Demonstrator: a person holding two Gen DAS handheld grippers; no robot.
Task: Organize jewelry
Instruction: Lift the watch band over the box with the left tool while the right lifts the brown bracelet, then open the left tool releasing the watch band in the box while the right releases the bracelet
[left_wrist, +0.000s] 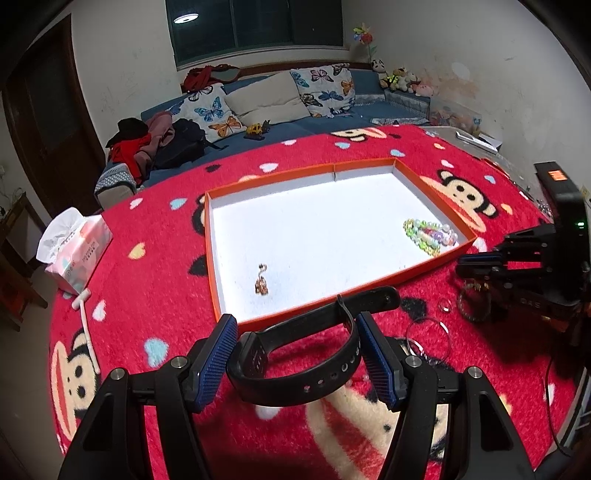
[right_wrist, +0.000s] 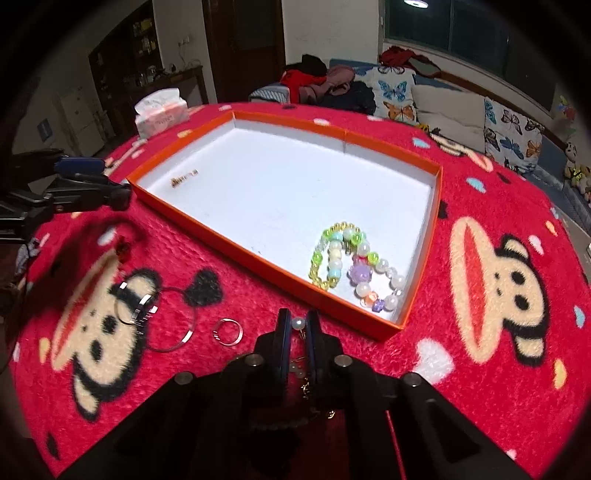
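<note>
My left gripper (left_wrist: 296, 319) has its blue pads against both sides of a black watch band (left_wrist: 295, 369), just in front of the near rim of the orange tray (left_wrist: 280, 173). My right gripper (right_wrist: 298, 314) is shut on a pearl and gold chain (right_wrist: 296, 324) over the red cloth, near the tray's right corner. From the left wrist view the right gripper (left_wrist: 465, 264) has the chain dangling below it. In the tray lie colourful bead bracelets (right_wrist: 351, 258) and a small gold charm (left_wrist: 261, 284). On the cloth rest a silver ring (right_wrist: 229, 331) and a thin bangle (right_wrist: 173, 321).
A red monkey-print cloth (right_wrist: 498, 277) covers the round table. A tissue pack (left_wrist: 77, 251) and a white stick (left_wrist: 86, 325) lie at the left edge. A black device with an orange display (left_wrist: 557, 181) stands far right. A sofa with cushions (left_wrist: 266, 99) is behind.
</note>
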